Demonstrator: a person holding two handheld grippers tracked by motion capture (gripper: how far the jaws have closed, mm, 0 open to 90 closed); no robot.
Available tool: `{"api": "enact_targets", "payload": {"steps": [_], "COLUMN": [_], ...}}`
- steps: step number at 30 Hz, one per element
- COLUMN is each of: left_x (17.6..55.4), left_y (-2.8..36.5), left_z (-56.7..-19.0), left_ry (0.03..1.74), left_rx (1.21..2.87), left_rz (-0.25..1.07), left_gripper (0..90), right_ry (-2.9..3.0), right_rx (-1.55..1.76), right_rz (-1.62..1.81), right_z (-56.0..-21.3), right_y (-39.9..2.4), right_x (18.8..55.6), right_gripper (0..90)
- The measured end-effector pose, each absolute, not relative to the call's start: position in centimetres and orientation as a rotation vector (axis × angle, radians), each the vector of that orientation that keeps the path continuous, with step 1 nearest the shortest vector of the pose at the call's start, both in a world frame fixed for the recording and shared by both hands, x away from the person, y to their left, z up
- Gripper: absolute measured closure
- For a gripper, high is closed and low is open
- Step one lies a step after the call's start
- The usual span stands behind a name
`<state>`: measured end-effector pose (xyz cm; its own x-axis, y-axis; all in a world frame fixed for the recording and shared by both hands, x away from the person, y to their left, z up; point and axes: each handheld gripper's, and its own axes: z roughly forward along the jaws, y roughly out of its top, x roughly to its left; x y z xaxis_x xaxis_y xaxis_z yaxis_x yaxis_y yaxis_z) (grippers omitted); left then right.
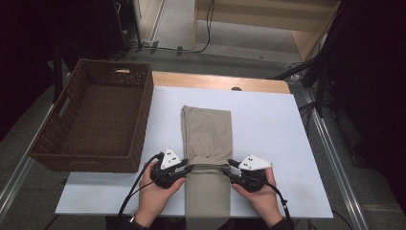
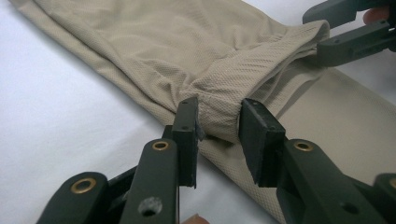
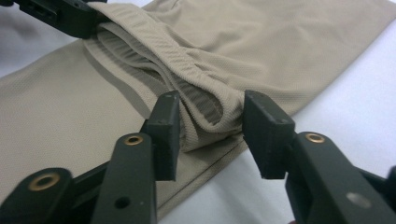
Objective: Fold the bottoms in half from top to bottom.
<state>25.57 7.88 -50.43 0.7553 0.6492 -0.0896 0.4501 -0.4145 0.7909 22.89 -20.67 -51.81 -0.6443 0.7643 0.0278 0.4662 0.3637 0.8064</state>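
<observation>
A folded beige garment (image 1: 207,158) lies lengthwise down the middle of the white tabletop (image 1: 277,124), its near end hanging over the edge toward the person and its far end reaching toward the middle of the sheet. Across it runs a ribbed waistband (image 2: 261,70), bunched into a raised fold. The left tool (image 1: 186,167) sits at the garment's left edge, held in the left hand (image 1: 155,191), and the right tool (image 1: 231,168) sits at the right edge, held in the right hand (image 1: 261,196), so the two face each other across the cloth. In the left gripper view the left end of the waistband fold lies between the two black jaws, which stand at a middling gap; one pad touches the cloth while the other looks just clear of it. In the right gripper view the right end of the fold likewise lies between the jaws, with a gap showing on each side, so nothing is clamped yet. A brown wicker basket (image 1: 57,153) stands at the tabletop's left side, well apart from the garment.
</observation>
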Motion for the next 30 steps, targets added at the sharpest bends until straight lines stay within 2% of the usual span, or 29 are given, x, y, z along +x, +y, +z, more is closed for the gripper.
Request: {"api": "enact_targets", "payload": {"steps": [10, 20, 24, 30], "left_x": [25.55, 25.39, 25.35, 25.36], "left_y": [7.74, 7.43, 7.42, 7.47], "left_z": [-50.68, -51.01, -51.05, -51.01], "left_ry": [0.804, 0.791, 0.784, 0.781], "left_rx": [2.102, 2.14, 2.143, 2.136], "left_rz": [0.293, 0.314, 0.307, 0.298], "left_gripper": [77.5, 80.2, 85.4, 88.1], "right_ry": [2.3, 2.325, 2.325, 2.311], "right_rx": [1.098, 1.121, 1.12, 1.131], "right_rz": [1.184, 1.184, 1.175, 1.185], "right_z": [-52.03, -52.13, -52.11, -52.07], "right_y": [-21.01, -21.08, -21.04, -21.07], "right_x": [23.22, 23.32, 23.19, 23.06], "right_gripper": [67.5, 77.3, 81.4, 83.8]}}
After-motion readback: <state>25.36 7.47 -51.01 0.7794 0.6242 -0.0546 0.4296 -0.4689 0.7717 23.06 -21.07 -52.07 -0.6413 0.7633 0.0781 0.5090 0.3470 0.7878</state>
